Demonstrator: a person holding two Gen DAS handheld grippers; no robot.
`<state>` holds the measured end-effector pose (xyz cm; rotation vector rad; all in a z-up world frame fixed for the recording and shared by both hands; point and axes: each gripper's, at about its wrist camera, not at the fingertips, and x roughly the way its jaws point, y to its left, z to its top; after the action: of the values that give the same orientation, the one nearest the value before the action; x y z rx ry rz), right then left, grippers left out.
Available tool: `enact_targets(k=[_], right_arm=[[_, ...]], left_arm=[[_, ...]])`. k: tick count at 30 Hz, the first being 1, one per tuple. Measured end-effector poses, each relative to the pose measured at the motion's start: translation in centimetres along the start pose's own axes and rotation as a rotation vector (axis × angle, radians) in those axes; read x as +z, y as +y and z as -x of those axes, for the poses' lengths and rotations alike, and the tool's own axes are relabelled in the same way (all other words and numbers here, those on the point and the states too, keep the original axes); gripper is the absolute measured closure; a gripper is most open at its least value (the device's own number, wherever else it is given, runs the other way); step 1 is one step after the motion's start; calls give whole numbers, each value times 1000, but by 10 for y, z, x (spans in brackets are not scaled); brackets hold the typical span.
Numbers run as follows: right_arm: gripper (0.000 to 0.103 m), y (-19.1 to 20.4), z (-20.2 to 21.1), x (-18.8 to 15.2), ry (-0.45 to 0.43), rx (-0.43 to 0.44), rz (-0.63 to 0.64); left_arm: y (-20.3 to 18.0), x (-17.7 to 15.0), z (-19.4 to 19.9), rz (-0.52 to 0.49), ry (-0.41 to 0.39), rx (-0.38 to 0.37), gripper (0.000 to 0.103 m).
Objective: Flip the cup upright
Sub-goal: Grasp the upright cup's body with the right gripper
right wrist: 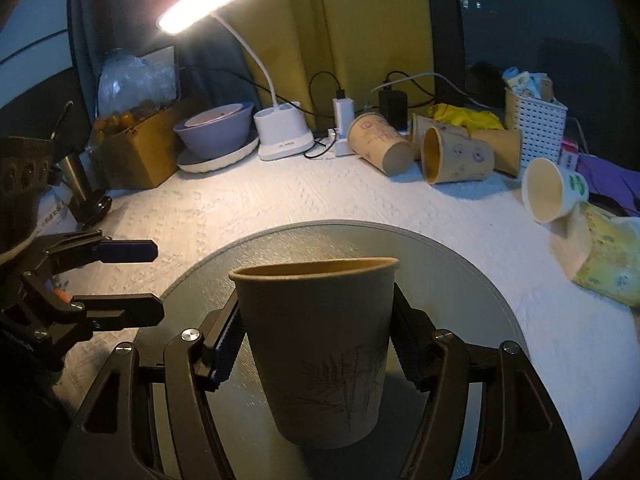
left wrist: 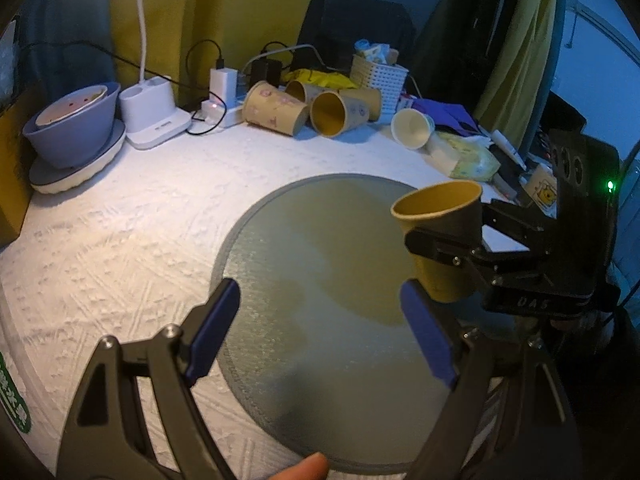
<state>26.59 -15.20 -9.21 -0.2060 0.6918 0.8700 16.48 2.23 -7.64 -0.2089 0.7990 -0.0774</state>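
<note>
A brown paper cup (right wrist: 320, 344) with a leaf print is held mouth-up, a little tilted, above the round grey mat (right wrist: 460, 264). My right gripper (right wrist: 316, 344) is shut on the cup's sides. In the left wrist view the same cup (left wrist: 440, 232) hangs at the right over the mat (left wrist: 320, 280), clamped by the right gripper (left wrist: 448, 244). My left gripper (left wrist: 320, 320) is open and empty, its blue pads (left wrist: 216, 328) spread over the mat's near side. It shows at the left of the right wrist view (right wrist: 156, 280).
Several paper cups (right wrist: 384, 148) lie on their sides at the back of the white tablecloth, with a white cup (right wrist: 548, 192) at right. A lamp base (right wrist: 284, 136), chargers, a purple bowl (right wrist: 216, 132) on a plate, a white basket (right wrist: 532, 128), a cardboard box and tissue pack (right wrist: 608, 264) line the edges.
</note>
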Motion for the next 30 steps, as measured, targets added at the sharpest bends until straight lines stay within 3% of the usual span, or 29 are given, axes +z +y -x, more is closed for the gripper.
enact_targets(k=[12, 30], right_arm=[[34, 2, 22, -2, -86, -16, -10], [34, 7, 10, -14, -7, -135, 18]], left_arm=[[-8, -4, 14, -7, -27, -10, 19], [-11, -10, 21, -4, -32, -23, 19]])
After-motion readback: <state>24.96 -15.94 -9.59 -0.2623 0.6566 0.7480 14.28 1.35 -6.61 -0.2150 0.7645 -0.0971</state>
